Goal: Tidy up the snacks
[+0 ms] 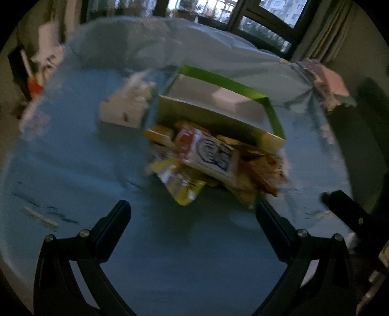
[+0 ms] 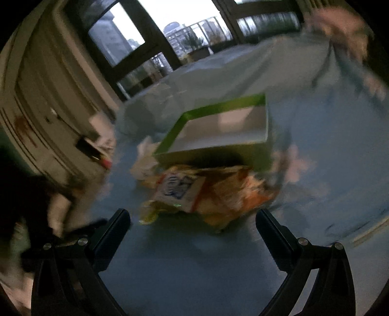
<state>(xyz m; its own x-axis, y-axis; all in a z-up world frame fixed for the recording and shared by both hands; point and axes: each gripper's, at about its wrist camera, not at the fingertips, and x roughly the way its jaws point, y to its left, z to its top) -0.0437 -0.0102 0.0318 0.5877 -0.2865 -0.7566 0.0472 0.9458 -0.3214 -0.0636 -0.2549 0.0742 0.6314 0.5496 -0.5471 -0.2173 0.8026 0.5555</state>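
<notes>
Blue cloth (image 1: 73, 155) covers the surface, which looks like a bed, and on it a heap of snack packets (image 1: 209, 165) lies touching the near wall of a green-rimmed box (image 1: 233, 85). A white packet with blue print (image 1: 211, 155) tops the heap, with yellow (image 1: 180, 184) and orange-brown (image 1: 265, 172) wrappers under and beside it. Just left of the box sits a white tissue box (image 1: 126, 107). Rumpled pale bedding (image 1: 170, 41) rises behind, before dark-framed windows (image 1: 262, 21). Left tongs (image 1: 193, 218) hang apart, holding nothing, just short of the heap. Right tongs (image 2: 193, 226) are likewise spread and empty, near the packets. Both views are blurred.
</notes>
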